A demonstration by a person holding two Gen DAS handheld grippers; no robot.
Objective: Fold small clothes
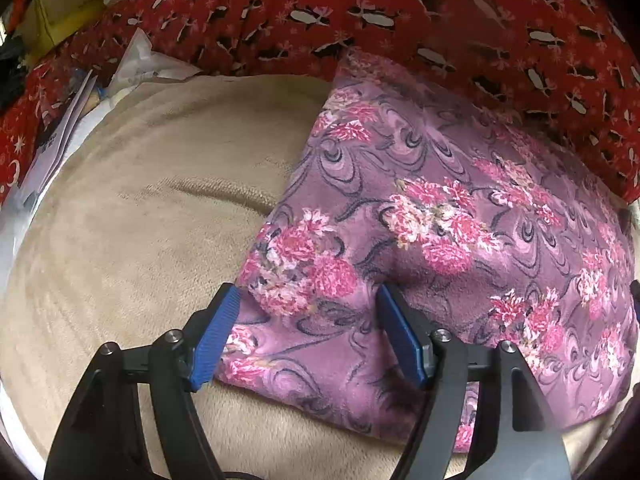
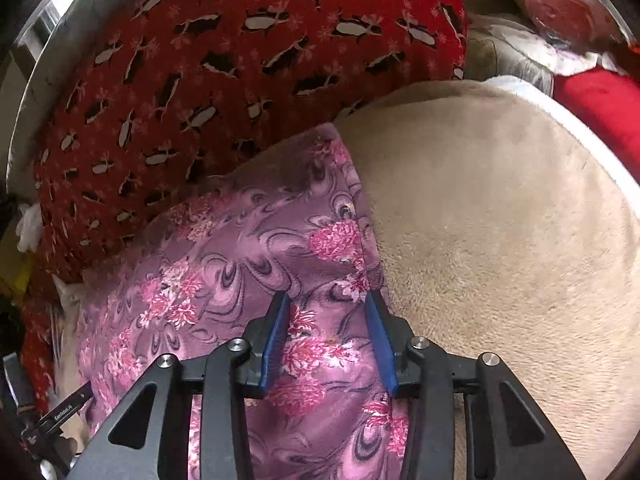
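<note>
A purple fleece cloth with pink flowers (image 1: 460,232) lies flat on a beige plush surface (image 1: 140,220). My left gripper (image 1: 308,292) is open, its blue pads either side of the cloth's near left corner, low over it. In the right wrist view the same cloth (image 2: 240,248) runs along the beige surface (image 2: 500,220). My right gripper (image 2: 326,300) is open over the cloth's right edge, with nothing held between its blue pads. The left gripper's black body (image 2: 44,416) shows at the lower left of the right wrist view.
A red blanket with a penguin print (image 1: 400,20) is bunched behind the cloth, also in the right wrist view (image 2: 200,80). Papers and plastic bags (image 1: 60,128) and a yellow box (image 1: 60,16) lie at far left. Red and white bedding (image 2: 592,96) sits at far right.
</note>
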